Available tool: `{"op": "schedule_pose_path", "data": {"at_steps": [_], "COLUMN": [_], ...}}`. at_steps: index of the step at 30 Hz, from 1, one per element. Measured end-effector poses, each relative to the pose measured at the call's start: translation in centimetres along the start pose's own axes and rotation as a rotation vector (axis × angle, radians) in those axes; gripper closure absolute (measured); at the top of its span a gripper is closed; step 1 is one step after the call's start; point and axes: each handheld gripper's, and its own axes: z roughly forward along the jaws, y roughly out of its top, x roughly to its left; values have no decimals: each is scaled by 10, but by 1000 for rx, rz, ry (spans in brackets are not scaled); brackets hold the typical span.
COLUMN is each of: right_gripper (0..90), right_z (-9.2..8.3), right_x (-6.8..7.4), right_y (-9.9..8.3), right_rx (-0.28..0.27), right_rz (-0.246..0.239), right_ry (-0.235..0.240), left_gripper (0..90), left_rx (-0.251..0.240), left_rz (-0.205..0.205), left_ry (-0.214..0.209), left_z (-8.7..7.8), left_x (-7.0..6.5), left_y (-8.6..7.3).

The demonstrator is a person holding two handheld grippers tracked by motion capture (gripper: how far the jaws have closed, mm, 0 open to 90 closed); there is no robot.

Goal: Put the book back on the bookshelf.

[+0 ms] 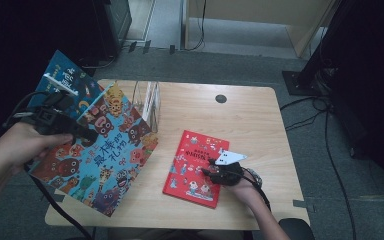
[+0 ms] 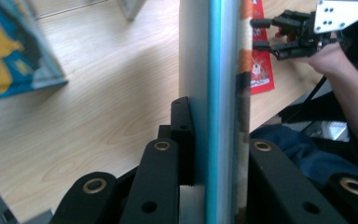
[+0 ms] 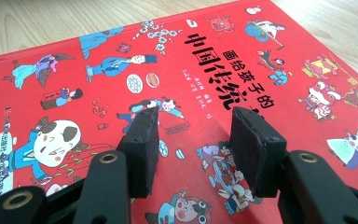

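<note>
Three books on show in the high view. The left gripper (image 1: 82, 132), at the left of the frame, is clamped on the big blue book (image 1: 100, 155), which is lifted and tilted over the left edge of the table (image 1: 260, 115). In the left gripper view that book (image 2: 214, 93) runs edge-on up the middle of the frame, pinched tight between the two black jaws (pads flat against both covers). A second blue book (image 1: 72, 80) sits behind it at upper left, partly hidden; whether it rests on anything I cannot tell.

The one red book (image 1: 196, 167) lies flat on the table, lower centre, well apart from the big blue one. The right gripper (image 1: 214, 167) sits over its right edge. In the right gripper view the jaws stand about half apart above the red cover (image 3: 121, 60), with nothing between them; the pads hang just over the cover, gripping nothing.

One clear stand (image 1: 147, 102) is upright at the table's upper left, beside the lifted book.
</note>
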Motion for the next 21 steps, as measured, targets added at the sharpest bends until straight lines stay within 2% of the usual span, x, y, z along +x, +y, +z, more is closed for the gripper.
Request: {"op": "schedule_pose_path", "data": {"at_steps": [6, 11, 13, 18, 21], "right_gripper": [525, 525, 526, 526, 527], "right_z": [1, 1, 2, 2, 2], "right_x": [0, -1, 0, 0, 0], "right_y": [1, 1, 1, 1, 1], "right_rx": [-4, -3, -3, -4, -6], "right_rz": [-1, -3, -2, -2, -2], "right_ry": [1, 1, 2, 2, 3], "left_gripper": [817, 817, 817, 817, 813], "left_rx": [-16, -20, -31, -85, -107], "left_rz": [-51, -58, -80, -180, -225], "left_ry": [6, 61, 74, 62, 64], "left_z": [-17, -34, -40, -52, -58], "left_x": [16, 23, 30, 57, 73], "left_y": [-17, -25, -29, -36, -38]}}
